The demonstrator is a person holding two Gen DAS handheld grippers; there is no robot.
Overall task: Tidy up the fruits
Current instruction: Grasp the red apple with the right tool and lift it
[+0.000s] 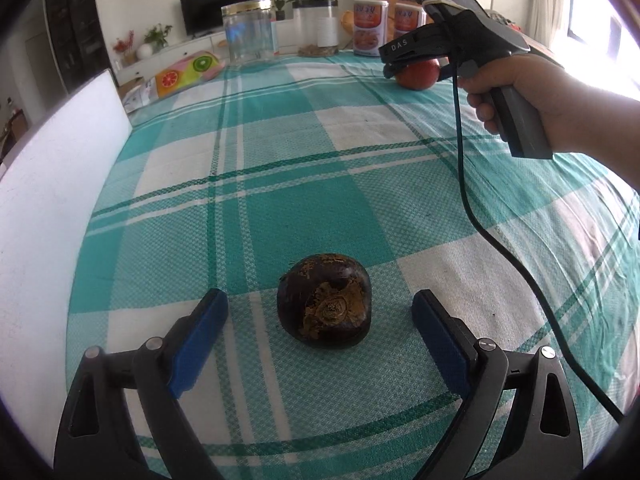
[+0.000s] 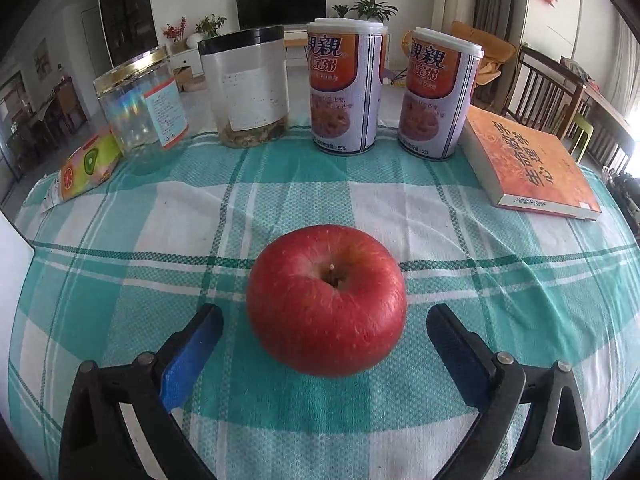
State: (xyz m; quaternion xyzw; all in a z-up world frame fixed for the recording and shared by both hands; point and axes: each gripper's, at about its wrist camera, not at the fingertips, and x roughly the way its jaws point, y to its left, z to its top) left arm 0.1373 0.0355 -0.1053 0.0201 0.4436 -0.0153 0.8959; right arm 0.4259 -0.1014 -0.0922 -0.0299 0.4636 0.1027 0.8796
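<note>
The right gripper (image 2: 324, 336) stands with its jaws apart around the apple (image 2: 326, 302), pads not touching it; closing on it looks like the next move. The left gripper (image 1: 320, 312) gapes either side of a dark fruit (image 1: 325, 300) on the desk (image 1: 280, 152). Far off, two cans (image 2: 346, 88) bear Chinese lettering and "55%"; the right gripper's body reads "DAS".

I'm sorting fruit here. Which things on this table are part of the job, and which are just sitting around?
Job: red apple between the open right gripper pads; dark brown fruit between the open left gripper pads.

Lying about: two printed cans, two clear jars, orange book, fruit-print packet.
</note>
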